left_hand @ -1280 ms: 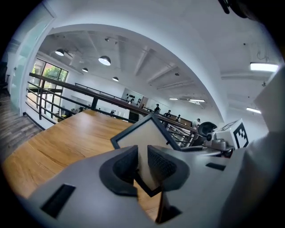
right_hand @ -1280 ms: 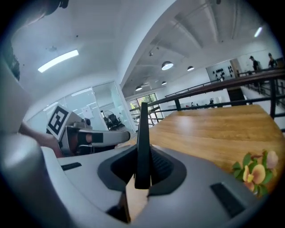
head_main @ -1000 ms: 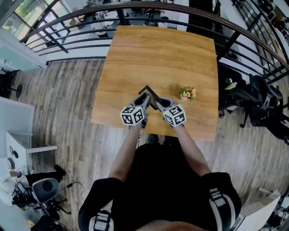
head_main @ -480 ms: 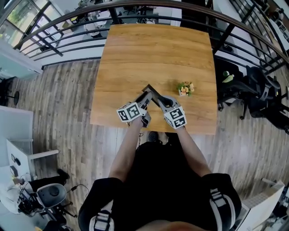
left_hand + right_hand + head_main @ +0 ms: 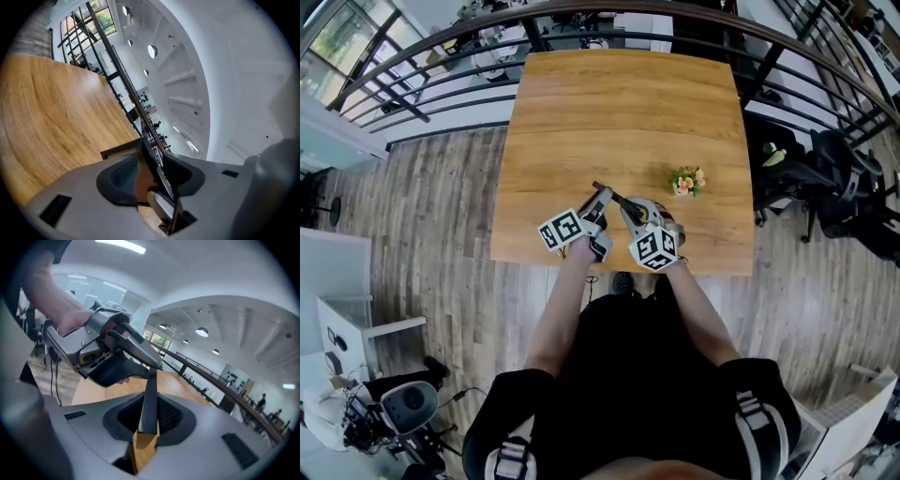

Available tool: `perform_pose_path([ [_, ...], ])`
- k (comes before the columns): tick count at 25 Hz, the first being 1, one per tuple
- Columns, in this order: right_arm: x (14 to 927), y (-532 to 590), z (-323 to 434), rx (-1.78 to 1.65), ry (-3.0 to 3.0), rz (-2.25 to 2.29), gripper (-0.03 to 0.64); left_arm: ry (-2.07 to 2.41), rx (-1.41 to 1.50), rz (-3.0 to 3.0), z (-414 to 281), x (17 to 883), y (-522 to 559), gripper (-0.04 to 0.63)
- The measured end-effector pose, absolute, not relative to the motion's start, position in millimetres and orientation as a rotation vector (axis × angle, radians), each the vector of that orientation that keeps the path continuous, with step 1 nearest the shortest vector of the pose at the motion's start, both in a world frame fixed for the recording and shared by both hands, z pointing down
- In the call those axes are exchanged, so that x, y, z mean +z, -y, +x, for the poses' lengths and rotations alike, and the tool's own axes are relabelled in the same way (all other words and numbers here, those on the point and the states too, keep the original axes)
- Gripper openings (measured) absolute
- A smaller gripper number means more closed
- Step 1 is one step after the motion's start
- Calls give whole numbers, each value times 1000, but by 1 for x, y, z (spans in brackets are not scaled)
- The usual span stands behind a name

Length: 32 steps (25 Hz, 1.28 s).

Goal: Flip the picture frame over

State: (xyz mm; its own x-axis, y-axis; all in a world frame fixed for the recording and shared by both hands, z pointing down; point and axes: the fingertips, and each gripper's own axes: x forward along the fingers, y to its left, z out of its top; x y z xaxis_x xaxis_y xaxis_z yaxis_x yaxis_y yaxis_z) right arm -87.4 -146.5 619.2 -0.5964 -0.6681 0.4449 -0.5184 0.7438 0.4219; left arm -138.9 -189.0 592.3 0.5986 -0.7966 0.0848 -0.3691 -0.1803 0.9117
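The dark-rimmed picture frame [image 5: 610,196] stands nearly on edge over the wooden table [image 5: 619,103], near its front edge. My right gripper [image 5: 630,212] is shut on the frame's rim [image 5: 149,394], which runs up between its jaws. My left gripper [image 5: 599,203] has the frame [image 5: 148,152] between its jaws, which are opening. The left-hand pad stands apart from the frame's brown back, and the rim lies close against the other jaw. The right gripper view also shows the left gripper [image 5: 112,352] and the hand on it, just beyond the frame.
A small pot of flowers [image 5: 686,180] sits on the table to the right of the grippers. Curved railings [image 5: 441,56] run round the table's far side. Office chairs [image 5: 834,187] stand off to the right, on the wooden floor.
The frame has turned from lying open to the camera to standing almost edge-on. Both grippers have rolled with it, staying in place. The left gripper's marker cube has tilted outward.
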Motion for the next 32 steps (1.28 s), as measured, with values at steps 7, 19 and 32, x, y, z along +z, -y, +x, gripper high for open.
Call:
perform_pose_path([
  [7, 622, 144, -92, -750, 2074, 830, 63, 930, -515, 1700, -142, 603, 194, 164],
  [19, 628, 147, -89, -900, 1971, 762, 64, 943, -490, 1588, -135, 622, 205, 161],
  [32, 623, 146, -87, -1004, 1936, 776, 74, 891, -637, 1509, -137, 614, 203, 117],
])
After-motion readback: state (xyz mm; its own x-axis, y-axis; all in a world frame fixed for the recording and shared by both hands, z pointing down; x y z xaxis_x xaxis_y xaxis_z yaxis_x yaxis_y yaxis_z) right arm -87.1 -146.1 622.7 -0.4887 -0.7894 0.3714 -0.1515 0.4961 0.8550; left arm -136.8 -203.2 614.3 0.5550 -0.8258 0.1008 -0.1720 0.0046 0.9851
